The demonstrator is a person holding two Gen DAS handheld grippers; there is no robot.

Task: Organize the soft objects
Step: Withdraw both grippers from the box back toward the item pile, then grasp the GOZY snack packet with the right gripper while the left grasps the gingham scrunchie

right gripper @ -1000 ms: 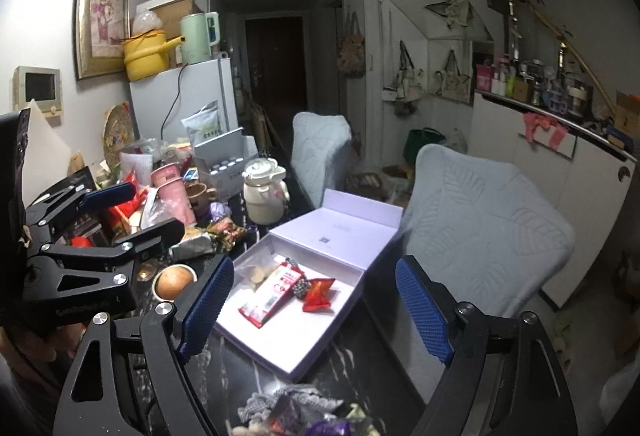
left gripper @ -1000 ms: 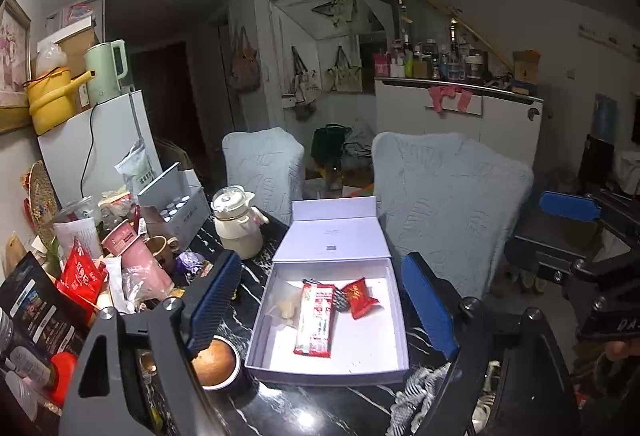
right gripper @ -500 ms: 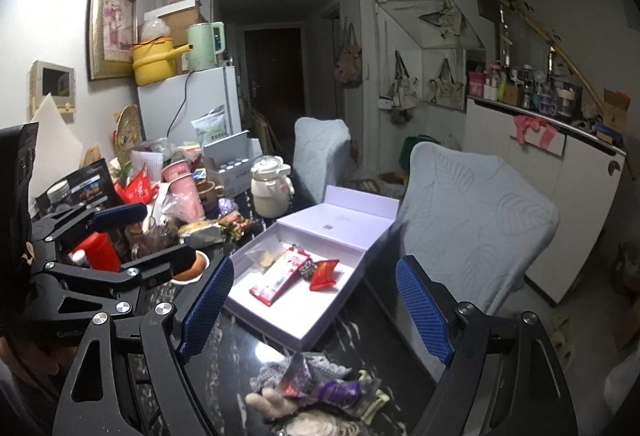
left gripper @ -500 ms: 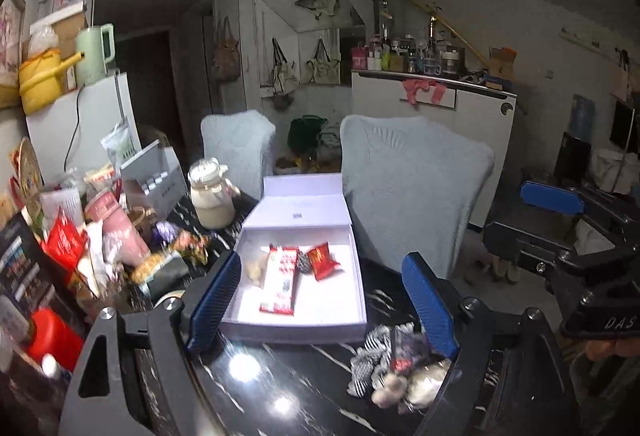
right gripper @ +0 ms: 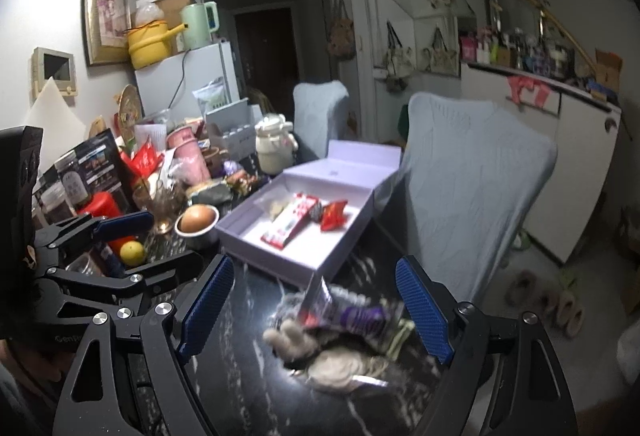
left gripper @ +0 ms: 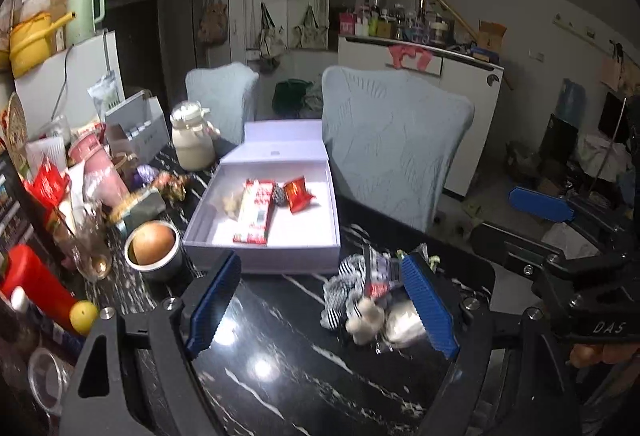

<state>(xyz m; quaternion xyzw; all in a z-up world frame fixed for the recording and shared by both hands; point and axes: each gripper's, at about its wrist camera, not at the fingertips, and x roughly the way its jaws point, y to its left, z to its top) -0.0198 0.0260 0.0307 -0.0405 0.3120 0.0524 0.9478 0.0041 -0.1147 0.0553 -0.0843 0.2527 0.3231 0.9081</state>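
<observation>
- At the far left of the black marble bench [left gripper: 280, 376] stands a crowd of clutter: a red container [left gripper: 28, 276], a yellow lemon [left gripper: 83, 316], and a steel cup [left gripper: 154, 250] with a brown round thing in it.
- A cream jug [left gripper: 192, 146] stands behind, near the back corner of the box.
- The left tongs [left gripper: 322, 304] are released, their blue pads wide apart with nothing between them but bare bench; the right pad sits in front of the pile's edge, and I cannot tell whether it touches.
- A pale lilac box [left gripper: 256, 260] lies open in the middle of the bench, lid tipped back. Inside it lie a long red-and-white wrapper [left gripper: 256, 212], a small dark piece and a red packet [left gripper: 298, 190], side by side.
- The pile of soft things [right gripper: 340, 340] lies on the bench in front of the box's right corner, apart from it: striped cloth, a pale fluffy toy, a purple wrapper. It is blurred.
- The right tongs [right gripper: 314, 306] are also released, their pads apart on either side of the pile, not pressing on it.
- A pale blue chair [right gripper: 472, 188] stands behind the bench on the right.
</observation>
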